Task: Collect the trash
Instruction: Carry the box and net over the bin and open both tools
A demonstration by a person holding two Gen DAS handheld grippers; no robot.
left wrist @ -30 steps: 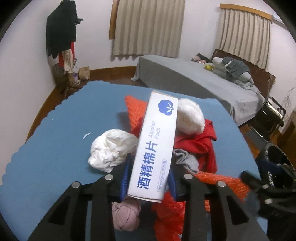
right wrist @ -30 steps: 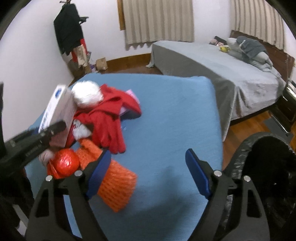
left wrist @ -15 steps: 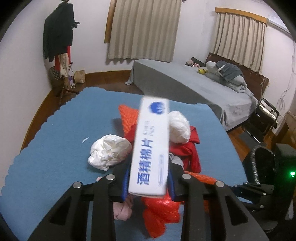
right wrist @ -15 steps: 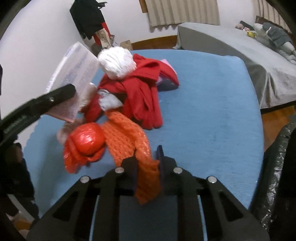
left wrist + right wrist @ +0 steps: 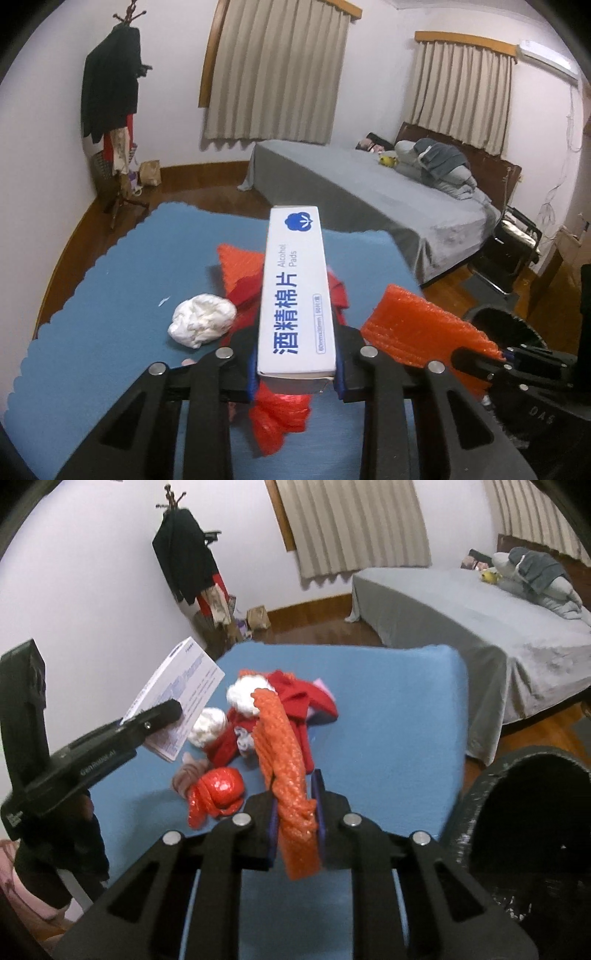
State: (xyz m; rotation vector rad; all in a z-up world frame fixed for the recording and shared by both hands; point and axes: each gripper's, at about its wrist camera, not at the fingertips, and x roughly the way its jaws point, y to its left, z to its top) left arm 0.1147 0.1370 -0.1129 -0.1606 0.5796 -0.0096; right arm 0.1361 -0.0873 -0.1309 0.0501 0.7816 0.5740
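A long white alcohol-pads box (image 5: 295, 295) sticks out forward from my left gripper (image 5: 295, 373), whose blue pads are shut on its near end, above the table. My right gripper (image 5: 295, 812) is shut on an orange foam net (image 5: 284, 746), which hangs lifted off the blue table cover (image 5: 388, 720). The left wrist view shows that net (image 5: 417, 325) at its right. A black trash bag (image 5: 517, 830) gapes open just right of the right gripper. On the cover lie a crumpled white paper (image 5: 201, 325), a red wrapper ball (image 5: 218, 790) and red clothing (image 5: 295, 698).
A pinkish rolled cloth (image 5: 188, 775) and a white fluffy ball (image 5: 242, 694) sit in the pile. A grey bed (image 5: 369, 192) stands beyond the table, a coat rack (image 5: 114, 92) by the left wall. The table's right edge borders the bag.
My right gripper went from wide open to shut on the orange net and lifted it off the cover. My left gripper rose with the box, away from the pile.
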